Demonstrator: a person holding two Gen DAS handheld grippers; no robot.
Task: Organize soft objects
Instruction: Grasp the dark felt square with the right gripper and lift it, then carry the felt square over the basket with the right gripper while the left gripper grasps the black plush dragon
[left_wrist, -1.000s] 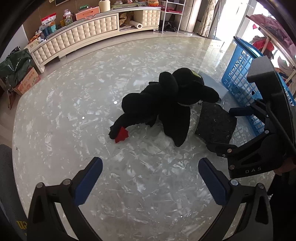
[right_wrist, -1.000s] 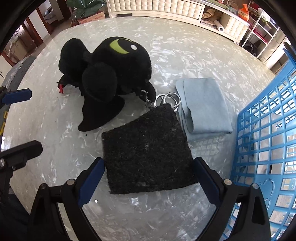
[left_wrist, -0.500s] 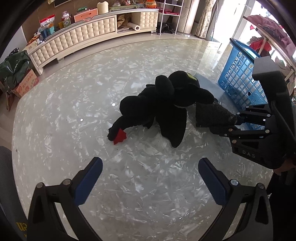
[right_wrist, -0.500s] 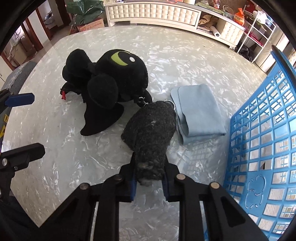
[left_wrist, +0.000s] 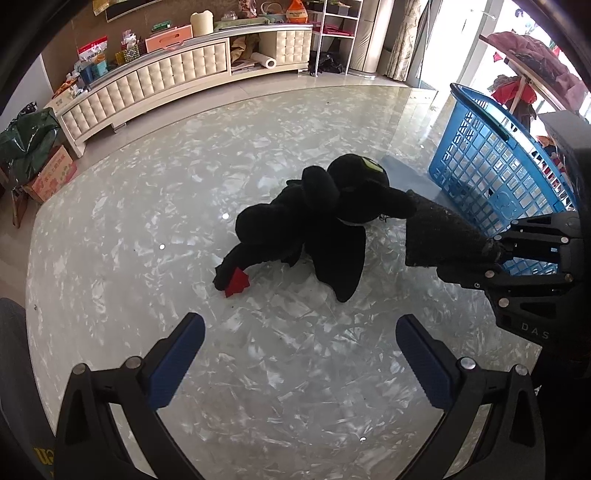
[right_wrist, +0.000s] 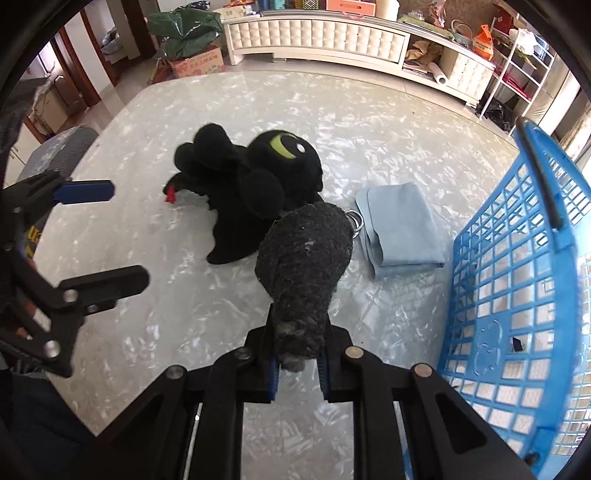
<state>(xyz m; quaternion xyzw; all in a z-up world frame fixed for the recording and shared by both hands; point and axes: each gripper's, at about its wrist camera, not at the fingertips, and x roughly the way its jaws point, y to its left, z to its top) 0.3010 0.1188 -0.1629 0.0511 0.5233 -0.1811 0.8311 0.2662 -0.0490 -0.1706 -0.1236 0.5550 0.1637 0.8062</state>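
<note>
Seen from above the marbled bench (left_wrist: 147, 206): left tongs (left_wrist: 300, 350) near, blue pads wide apart, nothing between them. In the middle, lying flat, a black plush toy (left_wrist: 321, 221) with a red tip (left_wrist: 236, 282) at its left end. At right, right tongs (left_wrist: 496, 251) closing on a dark grey cloth (left_wrist: 439, 240), bunched and lifted. Beyond it, at far right, a blue basket (left_wrist: 491, 166).

Glossy marbled tabletop (left_wrist: 155, 206), tufted cream cabinet (left_wrist: 155, 85) behind.

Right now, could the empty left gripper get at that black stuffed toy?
Probably yes. The left gripper is open and empty, and only bare table lies between it and the black plush toy.
</note>
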